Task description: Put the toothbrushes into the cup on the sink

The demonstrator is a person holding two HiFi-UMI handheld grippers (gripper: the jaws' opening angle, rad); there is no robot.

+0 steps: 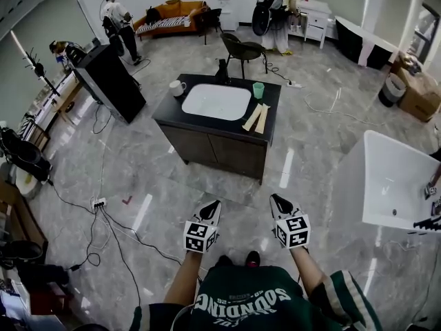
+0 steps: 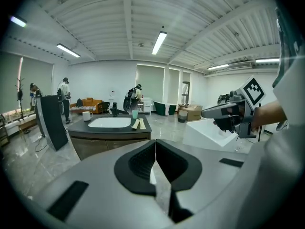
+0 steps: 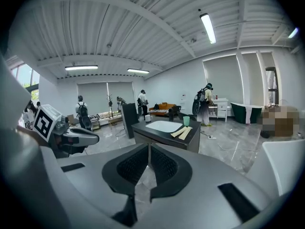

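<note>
Two pale toothbrushes [image 1: 256,117] lie side by side on the dark sink counter [image 1: 172,116], right of the white basin [image 1: 216,102]. A green cup [image 1: 258,89] stands just behind them. From the left gripper view the toothbrushes [image 2: 138,124] and cup [image 2: 135,113] are far off; the right gripper view shows the toothbrushes [image 3: 181,132] and cup [image 3: 186,121] too. My left gripper [image 1: 211,207] and right gripper [image 1: 278,202] hang over the floor well short of the counter. Both are shut and empty, jaws pressed together.
A white mug [image 1: 177,87] and black faucet [image 1: 222,71] sit on the counter. A white bathtub [image 1: 393,178] is at right, a black panel [image 1: 110,81] at left, cables [image 1: 110,226] on the floor. People stand at the back by a chair [image 1: 242,49].
</note>
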